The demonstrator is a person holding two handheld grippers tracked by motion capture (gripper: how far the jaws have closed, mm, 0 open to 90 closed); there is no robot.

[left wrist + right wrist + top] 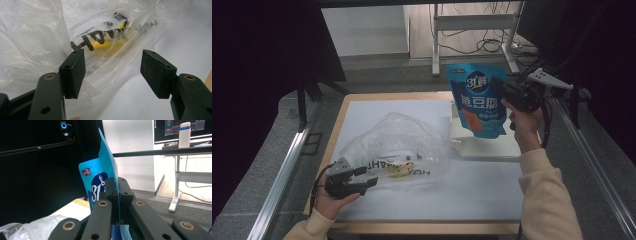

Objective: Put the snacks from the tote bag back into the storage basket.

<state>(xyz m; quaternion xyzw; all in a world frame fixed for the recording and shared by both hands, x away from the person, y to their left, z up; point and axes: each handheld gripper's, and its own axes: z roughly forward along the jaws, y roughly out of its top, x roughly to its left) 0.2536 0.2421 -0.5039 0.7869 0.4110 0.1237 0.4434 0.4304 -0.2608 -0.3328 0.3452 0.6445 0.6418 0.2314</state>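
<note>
Nearest the person, the left tongs point(362, 177) are held low over the table point(472, 195), with the jaws spread wide and nothing between them. Just ahead of these tongs lies a clear plastic bag point(399, 142), crumpled and puffed up, its near edge almost touching the jaw tips. Black lettering is printed on the film, and something yellow point(105, 45) can be made out inside, though what it is cannot be told. The bag is judged to be very light, limp and slippery; it is expected to collapse and slide when pinched, so a gathered fold at the near edge, straight in front of the left tongs, seems the best place for a hold. Beyond the bag, and up to the right, the right tongs point(502, 90) are raised above the table. They are closed on a blue snack pouch point(477, 100), which is gripped by its side edge and hangs upright in the air, its printed face turned toward the high camera. In the right gripper view the pouch point(102, 180) is seen edge-on, clamped between the two jaws. The pouch is judged to be light, with a stiffer, glossy foil skin; the flat sealed edge is thought to give the surest grip, while the belly may dent or slip.
</note>
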